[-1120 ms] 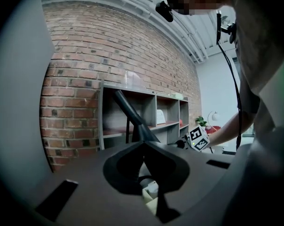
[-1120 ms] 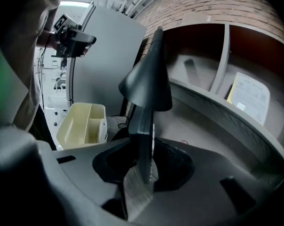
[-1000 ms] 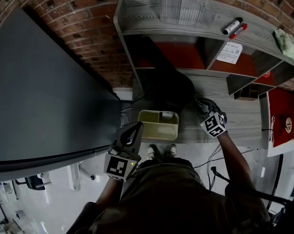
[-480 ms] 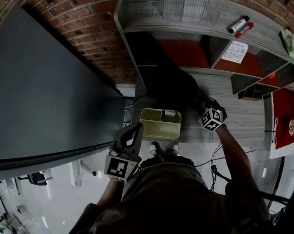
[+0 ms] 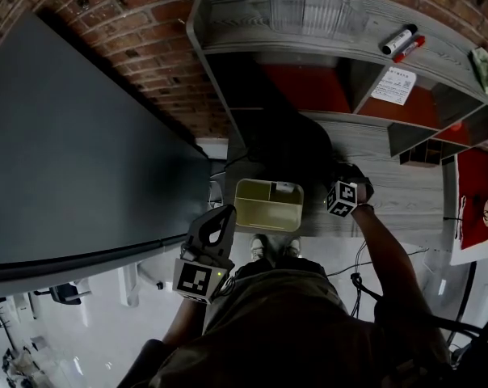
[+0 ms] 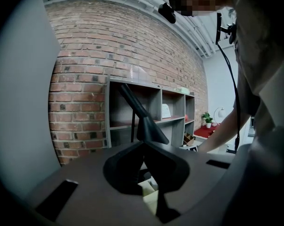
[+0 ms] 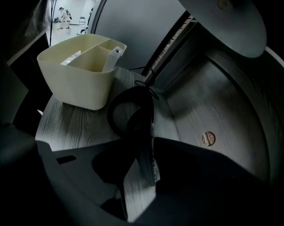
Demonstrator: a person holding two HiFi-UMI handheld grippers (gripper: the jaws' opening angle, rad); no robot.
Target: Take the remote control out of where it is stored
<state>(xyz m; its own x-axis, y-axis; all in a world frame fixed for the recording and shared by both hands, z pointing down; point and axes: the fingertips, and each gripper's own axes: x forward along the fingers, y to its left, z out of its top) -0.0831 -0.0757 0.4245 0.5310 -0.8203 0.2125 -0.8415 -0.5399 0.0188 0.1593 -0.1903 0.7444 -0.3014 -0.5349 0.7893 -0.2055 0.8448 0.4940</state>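
**Right gripper low beside the bin, remote not yet taken**

The remote control (image 7: 112,59) leans in a corner compartment of the cream bin (image 7: 78,86) on the desk (image 7: 71,124). The right gripper (image 7: 142,147) hovers just beside the bin, fingers apart, with bare desk between them. The left gripper (image 6: 143,144) hangs short of the desk's edge, fingertips together, empty.

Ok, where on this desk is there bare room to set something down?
Bare wood-grain desk runs from right of the cream bin to the desk's right end. Behind the bin it is crowded: the black lamp and a black loop.
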